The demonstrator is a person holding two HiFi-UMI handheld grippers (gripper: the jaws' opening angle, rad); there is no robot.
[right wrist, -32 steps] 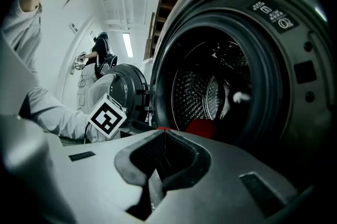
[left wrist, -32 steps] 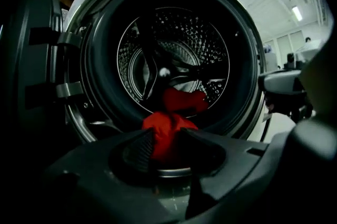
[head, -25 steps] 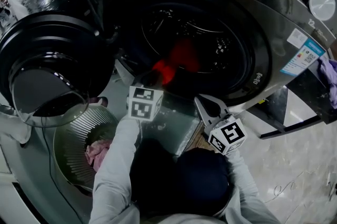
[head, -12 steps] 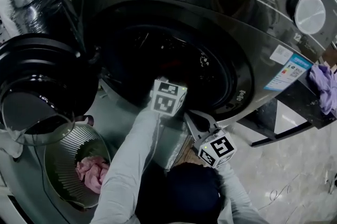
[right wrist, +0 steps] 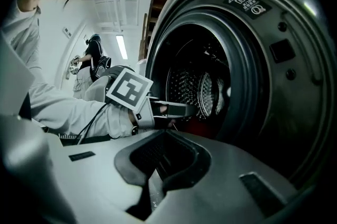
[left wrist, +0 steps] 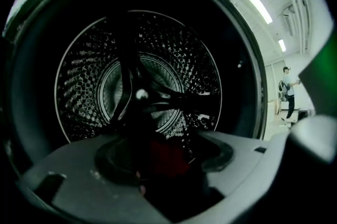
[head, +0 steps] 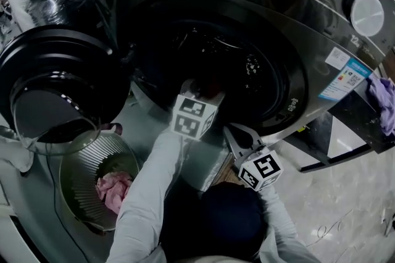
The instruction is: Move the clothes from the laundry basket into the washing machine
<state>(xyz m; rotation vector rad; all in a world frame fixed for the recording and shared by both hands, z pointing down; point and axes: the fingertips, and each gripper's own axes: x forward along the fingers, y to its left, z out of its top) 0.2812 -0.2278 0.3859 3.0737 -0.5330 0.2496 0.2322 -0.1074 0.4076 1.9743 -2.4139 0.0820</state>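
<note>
Half open, just parting — the left gripper (right wrist: 187,111)'s jaws straddle the red garment (left wrist: 163,157). Let it drop deep in the drum (left wrist: 84,86).

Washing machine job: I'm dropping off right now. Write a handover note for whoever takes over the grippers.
Left gripper: at the mouth of the drum, jaws have just been opening. The red garment shows low between them and does not look pinched.
Right gripper: shut, empty, hanging just outside the opening.
Done: the red garment is inside the machine, at the drum's front.
Left: the pink garment in the laundry basket below the open door. Anything under it is hidden.
</note>
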